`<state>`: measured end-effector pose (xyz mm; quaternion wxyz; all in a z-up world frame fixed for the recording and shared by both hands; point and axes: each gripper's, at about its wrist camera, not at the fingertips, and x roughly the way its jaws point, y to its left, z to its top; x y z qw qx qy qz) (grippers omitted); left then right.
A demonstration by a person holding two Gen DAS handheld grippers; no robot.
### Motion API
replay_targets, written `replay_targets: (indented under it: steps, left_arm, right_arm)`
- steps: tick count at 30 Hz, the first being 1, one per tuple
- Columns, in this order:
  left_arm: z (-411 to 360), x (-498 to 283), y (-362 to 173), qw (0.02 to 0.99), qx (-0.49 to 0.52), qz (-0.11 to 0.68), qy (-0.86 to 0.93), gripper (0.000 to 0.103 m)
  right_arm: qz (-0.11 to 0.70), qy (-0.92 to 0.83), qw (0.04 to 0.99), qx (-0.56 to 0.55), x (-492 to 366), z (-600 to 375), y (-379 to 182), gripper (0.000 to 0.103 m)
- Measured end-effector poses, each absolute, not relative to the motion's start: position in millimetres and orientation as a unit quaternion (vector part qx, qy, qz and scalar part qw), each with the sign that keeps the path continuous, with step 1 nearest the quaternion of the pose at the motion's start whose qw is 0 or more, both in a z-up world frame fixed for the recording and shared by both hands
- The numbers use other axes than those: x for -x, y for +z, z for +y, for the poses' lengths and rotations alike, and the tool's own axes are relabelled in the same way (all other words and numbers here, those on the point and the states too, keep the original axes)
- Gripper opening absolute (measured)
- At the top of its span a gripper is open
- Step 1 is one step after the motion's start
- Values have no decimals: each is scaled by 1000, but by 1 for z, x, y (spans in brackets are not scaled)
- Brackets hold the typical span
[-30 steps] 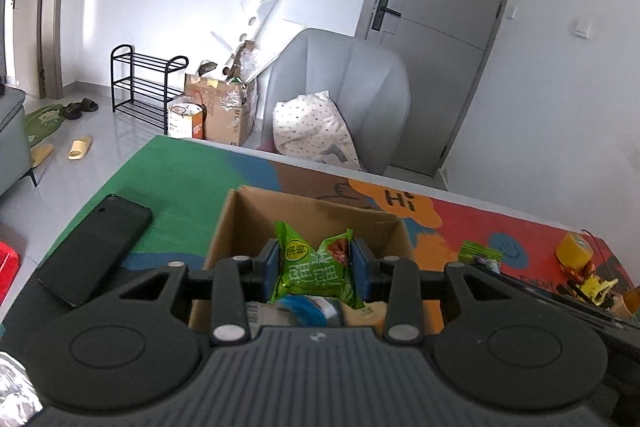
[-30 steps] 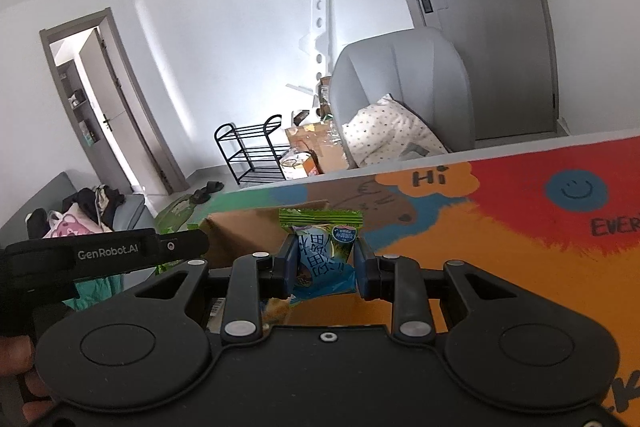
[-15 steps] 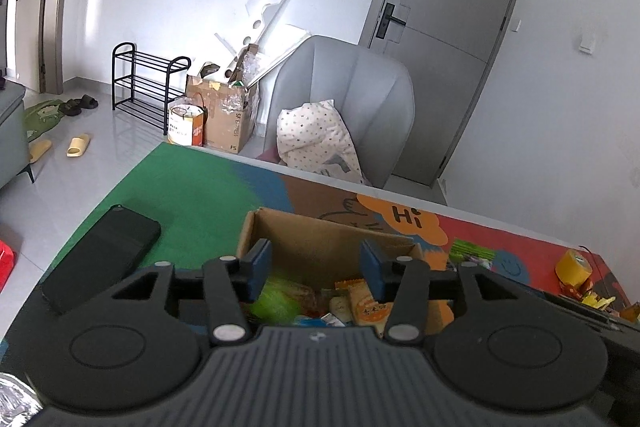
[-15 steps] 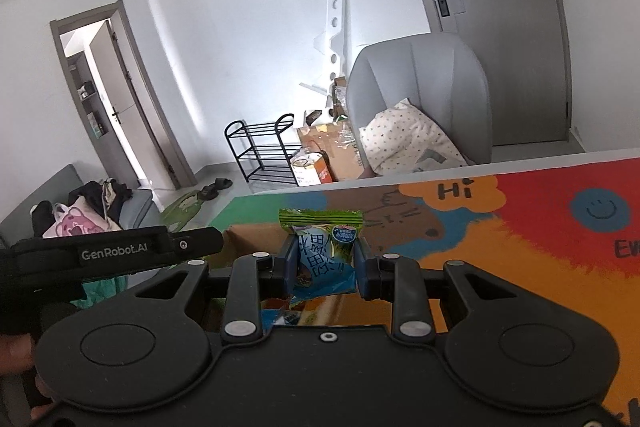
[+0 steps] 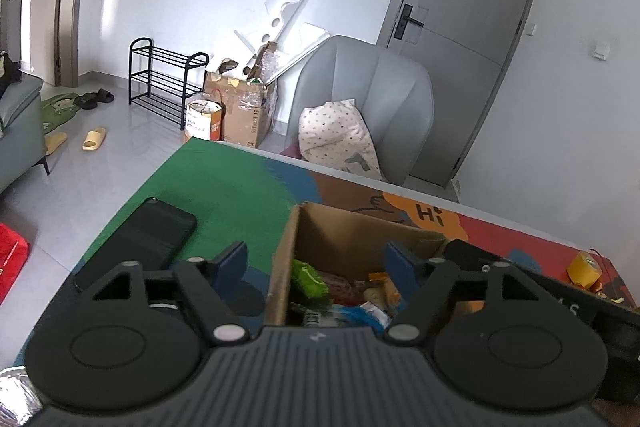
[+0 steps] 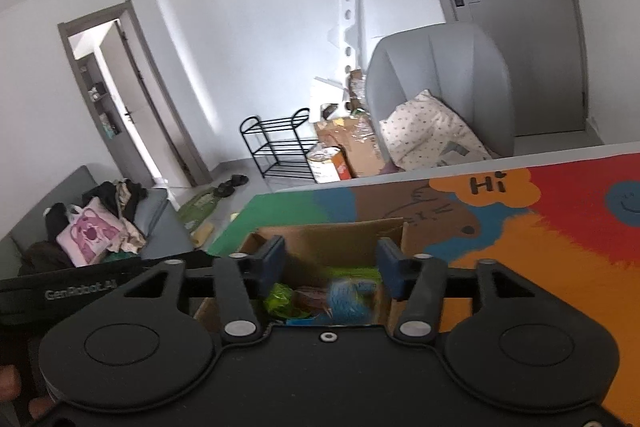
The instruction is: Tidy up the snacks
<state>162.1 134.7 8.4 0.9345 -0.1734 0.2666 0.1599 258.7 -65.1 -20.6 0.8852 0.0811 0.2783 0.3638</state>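
Above the cardboard box (image 5: 332,235) on the colourful surface (image 5: 224,183), both grippers are held with nothing between their fingers. The left gripper (image 5: 316,265) has just been opening and its jaws stand wide. The right gripper (image 6: 330,267) has also just been opening, and a blurred blue snack packet (image 6: 348,297) is seen below it inside the box. A green snack packet (image 5: 308,279) lies among other snacks there. A black phone (image 5: 140,241) lies left of the box.

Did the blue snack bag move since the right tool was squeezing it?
Yes. The blue snack bag has dropped from between the right tool's just-opened fingers into the cardboard box.
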Motion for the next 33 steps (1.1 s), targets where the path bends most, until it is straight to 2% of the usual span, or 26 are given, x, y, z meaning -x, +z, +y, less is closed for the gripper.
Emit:
replay_targets:
  steps: [5, 12, 15, 19, 24, 33]
  left_arm:
    - [133, -165, 6, 932, 165, 282, 158, 81]
    - [119, -162, 6, 935, 142, 289, 150, 90]
    - [113, -160, 8, 935, 135, 290, 149, 95]
    - [110, -157, 11, 936, 130, 292, 147, 97]
    - [102, -149, 19, 938, 128, 293, 134, 103]
    - [85, -128, 28, 942, 111, 288, 131, 103]
  right_arm:
    - [283, 350, 889, -80, -253, -77, -21, 61]
    - [282, 332, 896, -81, -245, -98, -14, 80]
    - [281, 323, 901, -76, -242, -105, -9, 90]
    - [278, 316, 903, -81, -237, -116, -3, 103]
    - [279, 313, 903, -90, -229, -129, 2, 103]
    - [284, 305, 904, -93, -214, -146, 4, 103]
